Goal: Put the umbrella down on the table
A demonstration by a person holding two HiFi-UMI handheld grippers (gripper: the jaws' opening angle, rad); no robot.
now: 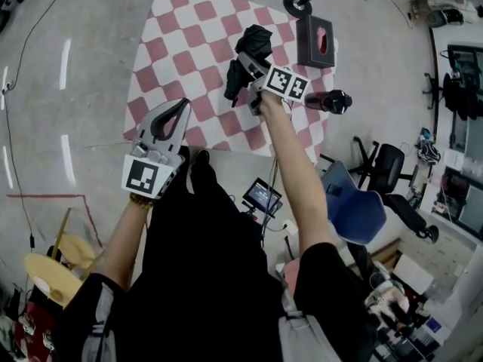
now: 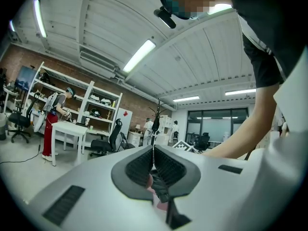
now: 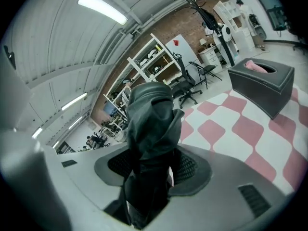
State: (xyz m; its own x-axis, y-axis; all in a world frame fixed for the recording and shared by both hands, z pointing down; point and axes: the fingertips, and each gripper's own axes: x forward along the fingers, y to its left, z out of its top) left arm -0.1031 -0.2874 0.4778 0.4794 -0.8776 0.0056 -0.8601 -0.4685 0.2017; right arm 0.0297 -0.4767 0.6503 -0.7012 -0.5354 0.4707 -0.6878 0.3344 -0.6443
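The right hand-held gripper [image 1: 247, 68] is out over the table [image 1: 189, 59], clamped on the folded black umbrella [image 1: 253, 45]. In the right gripper view the ribbed pads [image 3: 188, 167] sit either side of the bundled dark fabric [image 3: 151, 124], pressed into it. The umbrella's crumpled top pokes out well past the jaws. It is in the air above the pink-and-white checked cloth, not lying on it. From the head view I can't tell how close its far end is to the surface.

Beyond the umbrella there's a dark box [image 1: 315, 40] with a pink tissue showing in its slot, standing near the table's far right corner. The right gripper view shows the same box [image 3: 262, 83] on the checks, well apart from the umbrella.

The left hand-held gripper [image 1: 183, 105] hangs at the near left edge of the table, apart from the umbrella. Its own view shows it clenched, tips meeting in a thin line [image 2: 153, 150] with nothing gripped between them. The view looks out level across the room towards shelving and a white bench.

A blue chair [image 1: 355, 206] sits on the floor to the person's right.
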